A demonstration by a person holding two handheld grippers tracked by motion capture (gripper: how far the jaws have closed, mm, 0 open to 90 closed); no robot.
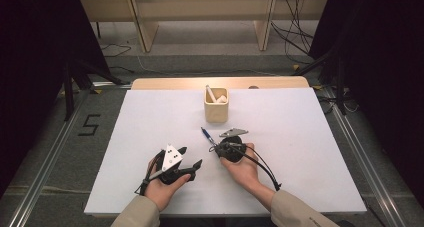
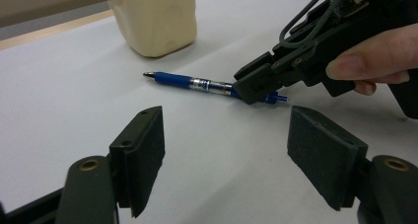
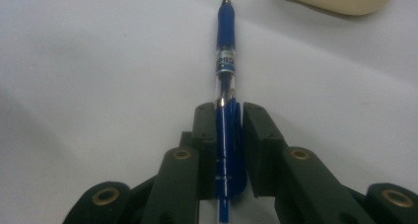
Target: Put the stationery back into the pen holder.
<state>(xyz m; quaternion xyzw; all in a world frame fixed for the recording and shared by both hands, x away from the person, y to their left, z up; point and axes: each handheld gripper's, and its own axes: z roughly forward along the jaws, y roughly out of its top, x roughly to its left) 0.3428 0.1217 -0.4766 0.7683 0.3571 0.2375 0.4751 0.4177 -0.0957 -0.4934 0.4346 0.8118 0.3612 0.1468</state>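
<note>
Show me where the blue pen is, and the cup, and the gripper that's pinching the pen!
blue pen point(image 3: 226, 36): right gripper view, on its blue grip near the tip.
cup point(image 1: 216, 109): high view, on its front wall.
right gripper point(image 3: 229, 135): right gripper view, between its jaws, shut on the pen.

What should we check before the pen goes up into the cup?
1. Right gripper shut on the blue pen: ok.
2. Grip sits at the pen's back end, tip pointing forward: ok.
3. Left gripper open and clear of the pen: ok.
4. Cup upright on the white table: ok.
5. Room in the cup beside the white things: cannot tell.
</note>
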